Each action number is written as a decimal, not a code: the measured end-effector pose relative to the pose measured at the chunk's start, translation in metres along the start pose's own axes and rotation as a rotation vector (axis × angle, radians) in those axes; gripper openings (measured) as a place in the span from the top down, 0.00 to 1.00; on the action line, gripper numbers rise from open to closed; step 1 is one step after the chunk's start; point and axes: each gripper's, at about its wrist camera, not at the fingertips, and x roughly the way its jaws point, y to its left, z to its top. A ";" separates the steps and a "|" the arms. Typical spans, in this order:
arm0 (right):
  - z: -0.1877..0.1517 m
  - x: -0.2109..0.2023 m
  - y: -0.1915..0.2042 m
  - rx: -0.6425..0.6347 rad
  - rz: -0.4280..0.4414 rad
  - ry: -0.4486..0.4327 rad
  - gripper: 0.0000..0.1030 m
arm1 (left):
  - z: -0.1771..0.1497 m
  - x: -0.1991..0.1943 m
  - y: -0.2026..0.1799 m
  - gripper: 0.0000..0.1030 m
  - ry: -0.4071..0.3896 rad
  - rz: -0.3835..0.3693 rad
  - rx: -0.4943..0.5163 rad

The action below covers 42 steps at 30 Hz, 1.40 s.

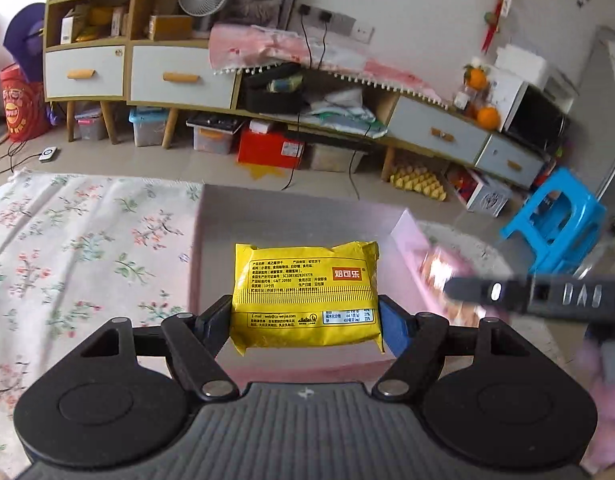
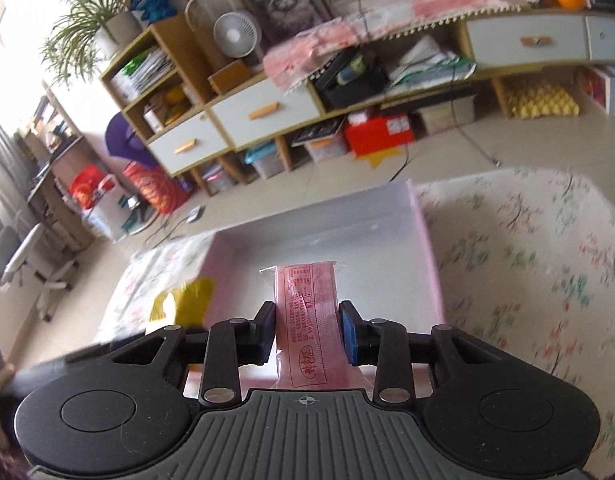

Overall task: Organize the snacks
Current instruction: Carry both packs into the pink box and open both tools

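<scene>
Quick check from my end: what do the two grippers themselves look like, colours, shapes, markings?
Both match: black plastic bodies, two round discs flanking a grey ribbed centre plate with a small crosshair mark, black linkage bars with silver pins, and blue pads on the fingers. Left gripper; right gripper. No cables or sleeves in view.

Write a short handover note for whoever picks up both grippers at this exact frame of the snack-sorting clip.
Left gripper: shut on the yellow snack packet, held above the pink box.
Right gripper: shut on the pink snack packet, held upright over the same box.
The box sits on the floral cloth. The part of its inside that shows, in the right wrist view, holds nothing yet.
Done: both packets picked up and brought over the box.
Left: lower each packet into the box and release. The views are blurred, so I cannot tell whether more snacks wait on the cloth.
</scene>
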 end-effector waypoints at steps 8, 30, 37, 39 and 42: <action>0.000 0.026 -0.033 0.050 -0.047 0.001 0.68 | -0.012 0.026 0.009 0.31 0.064 0.092 -0.022; -0.006 0.019 -0.026 0.033 -0.046 0.035 0.39 | -0.015 0.016 -0.007 0.19 0.080 0.123 0.100; -0.008 0.001 -0.015 -0.007 -0.053 0.044 0.21 | -0.017 0.003 -0.012 0.08 0.089 0.091 0.128; -0.009 -0.004 -0.013 -0.018 -0.052 0.050 0.20 | -0.018 -0.003 -0.012 0.06 0.090 0.091 0.146; -0.011 -0.012 -0.012 -0.022 -0.057 0.058 0.17 | -0.021 -0.011 -0.013 0.03 0.092 0.087 0.159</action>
